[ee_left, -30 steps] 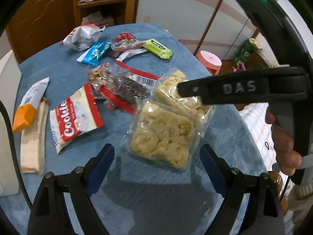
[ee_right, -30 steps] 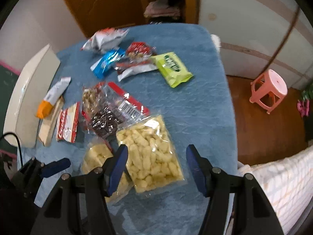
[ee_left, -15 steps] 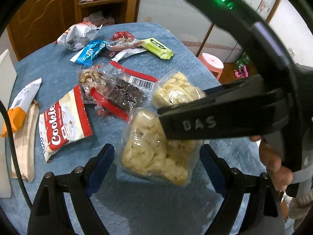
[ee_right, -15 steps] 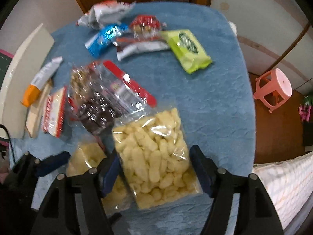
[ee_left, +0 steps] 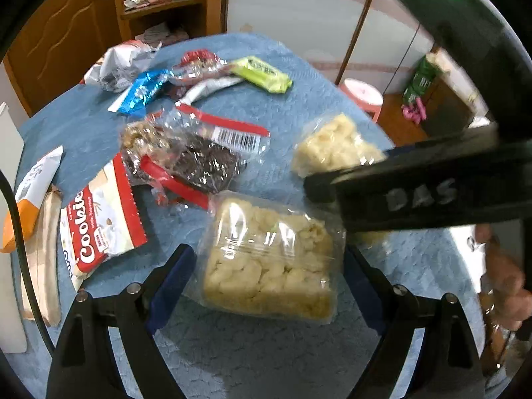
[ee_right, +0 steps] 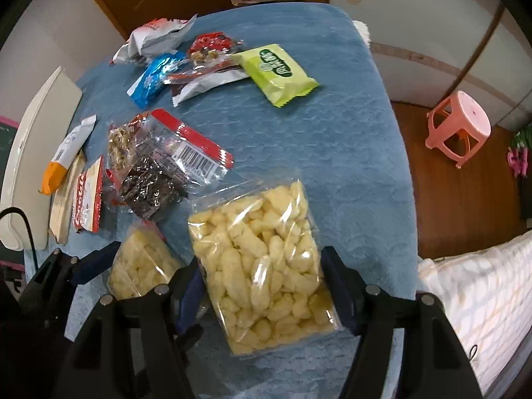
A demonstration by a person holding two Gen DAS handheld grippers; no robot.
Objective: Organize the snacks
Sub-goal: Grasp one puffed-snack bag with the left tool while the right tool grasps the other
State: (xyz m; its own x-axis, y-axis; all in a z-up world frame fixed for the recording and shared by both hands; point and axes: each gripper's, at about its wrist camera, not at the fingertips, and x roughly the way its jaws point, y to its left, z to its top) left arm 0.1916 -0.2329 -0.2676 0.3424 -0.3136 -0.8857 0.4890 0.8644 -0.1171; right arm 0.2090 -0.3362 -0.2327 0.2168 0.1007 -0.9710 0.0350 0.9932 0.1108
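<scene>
Two clear bags of pale yellow puffed snacks lie on the blue tablecloth [ee_right: 332,153]. My left gripper [ee_left: 266,286] is open, its blue-padded jaws on either side of one bag [ee_left: 269,259]. My right gripper [ee_right: 262,286] is open around the other, larger bag [ee_right: 262,259]. The left bag also shows in the right wrist view [ee_right: 139,266], with the left gripper's finger beside it. The right gripper's body crosses the left wrist view and hides part of the larger bag [ee_left: 332,146].
A clear bag of dark and nut snacks with a red strip [ee_right: 156,166], a red-and-white cookie pack [ee_left: 99,222], an orange-and-white packet [ee_left: 30,199], a blue packet [ee_right: 156,76], a green packet [ee_right: 279,73] and a silver bag [ee_right: 153,40]. A pink stool [ee_right: 459,126] stands beyond the table's right edge.
Both grippers have moved forward and down, so each puffed-snack bag now lies between a pair of open jaws. The right gripper's body has swung across the left wrist view.
</scene>
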